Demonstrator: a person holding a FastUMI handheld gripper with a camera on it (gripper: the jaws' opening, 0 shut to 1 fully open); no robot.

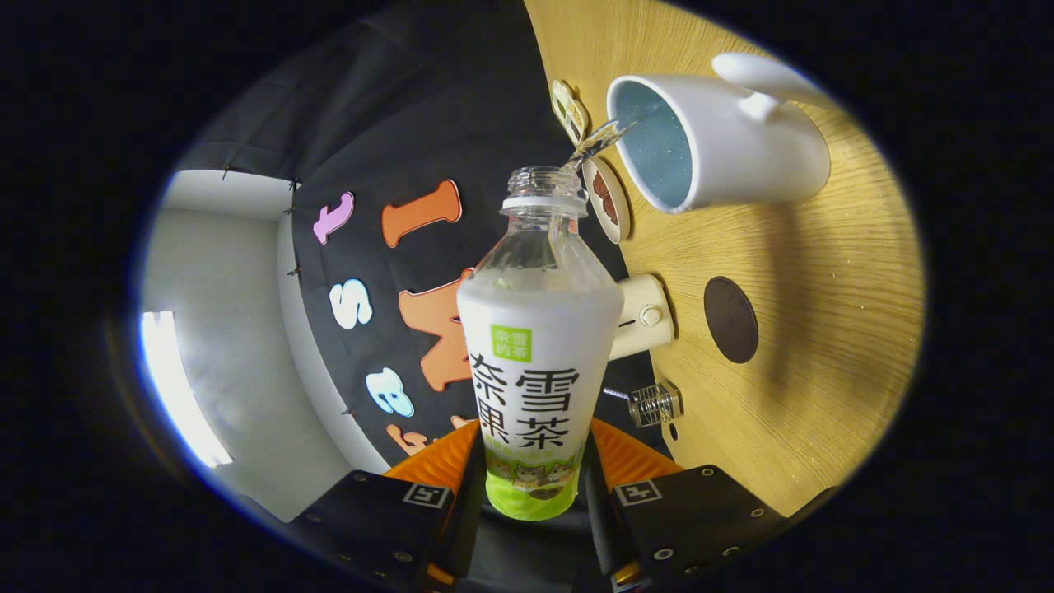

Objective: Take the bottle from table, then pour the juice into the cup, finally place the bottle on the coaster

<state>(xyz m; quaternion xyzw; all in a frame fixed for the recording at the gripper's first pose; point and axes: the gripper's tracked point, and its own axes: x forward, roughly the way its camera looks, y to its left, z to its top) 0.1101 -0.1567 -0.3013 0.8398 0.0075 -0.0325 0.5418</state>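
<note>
Both fingers of the gripper (535, 494) clamp the bottle (539, 346) low on its label, its long axis running straight ahead of them. Just beyond its open mouth a thin stream crosses into the white cup (716, 144), blue inside. Right of the bottle, the dark coaster (730, 319) lies bare on the table (823, 346).

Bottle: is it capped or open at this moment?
Open. The bottle, clamped in the hand-held gripper, shows a bare threaded neck with no cap, and a stream runs from its mouth into the white cup.
</note>
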